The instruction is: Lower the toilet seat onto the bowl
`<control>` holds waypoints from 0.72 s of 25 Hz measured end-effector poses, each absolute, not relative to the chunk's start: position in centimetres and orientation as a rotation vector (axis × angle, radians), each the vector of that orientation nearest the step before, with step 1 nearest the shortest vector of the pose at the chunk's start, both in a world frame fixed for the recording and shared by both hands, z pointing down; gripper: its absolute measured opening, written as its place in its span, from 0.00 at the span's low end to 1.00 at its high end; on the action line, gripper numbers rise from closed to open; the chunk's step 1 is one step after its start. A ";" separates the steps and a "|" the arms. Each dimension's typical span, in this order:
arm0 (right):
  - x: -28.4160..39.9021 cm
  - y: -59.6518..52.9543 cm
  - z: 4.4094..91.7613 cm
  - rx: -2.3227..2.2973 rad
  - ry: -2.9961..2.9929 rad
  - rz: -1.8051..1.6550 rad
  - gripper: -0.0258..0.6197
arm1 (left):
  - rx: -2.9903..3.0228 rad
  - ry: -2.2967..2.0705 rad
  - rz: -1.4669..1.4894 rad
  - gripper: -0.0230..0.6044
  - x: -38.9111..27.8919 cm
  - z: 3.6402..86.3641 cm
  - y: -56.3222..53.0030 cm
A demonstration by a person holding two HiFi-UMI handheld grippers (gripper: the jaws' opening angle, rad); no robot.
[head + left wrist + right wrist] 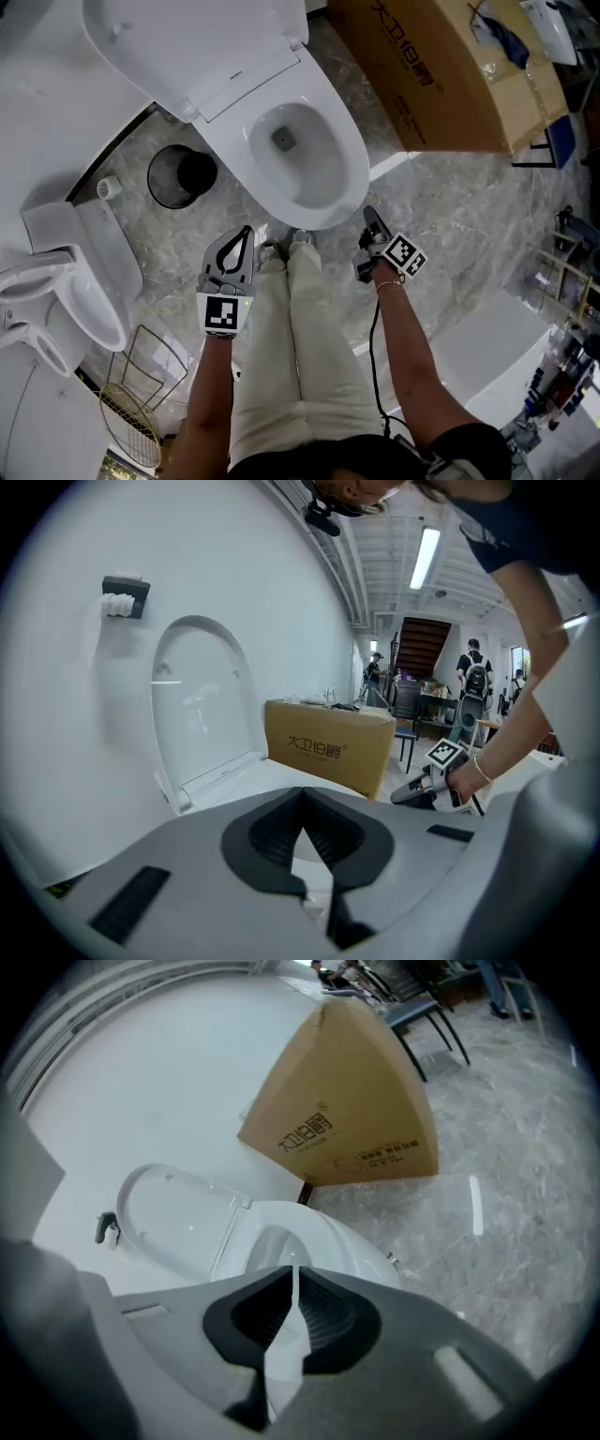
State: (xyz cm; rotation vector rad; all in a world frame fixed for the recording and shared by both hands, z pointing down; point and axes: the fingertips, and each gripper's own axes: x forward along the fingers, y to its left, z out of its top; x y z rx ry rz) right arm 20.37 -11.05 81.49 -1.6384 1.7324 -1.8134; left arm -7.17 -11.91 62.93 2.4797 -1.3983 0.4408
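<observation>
The white toilet bowl [323,202] stands open ahead of the person's feet. Its seat and lid [187,47] are raised together against the wall. In the head view my left gripper [246,231] hangs just short of the bowl's front left, jaws shut and empty. My right gripper [370,215] is beside the bowl's front right, also shut on nothing. The left gripper view looks past its closed jaws [302,794] at the upright lid [197,705] and the right gripper [412,794]. The right gripper view shows closed jaws [295,1271] before the bowl [314,1232] and raised seat [173,1218].
A large cardboard box [450,66] lies to the right of the toilet. A black waste bin [180,175] and a toilet roll [109,187] sit to its left. A second toilet [84,281] and a wire basket [141,394] stand at the left edge.
</observation>
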 end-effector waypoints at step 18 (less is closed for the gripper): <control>13.5 -15.8 50.4 -1.593 2.565 -1.044 0.05 | 2.394 -1.589 0.539 0.04 -13.3 47.1 -12.0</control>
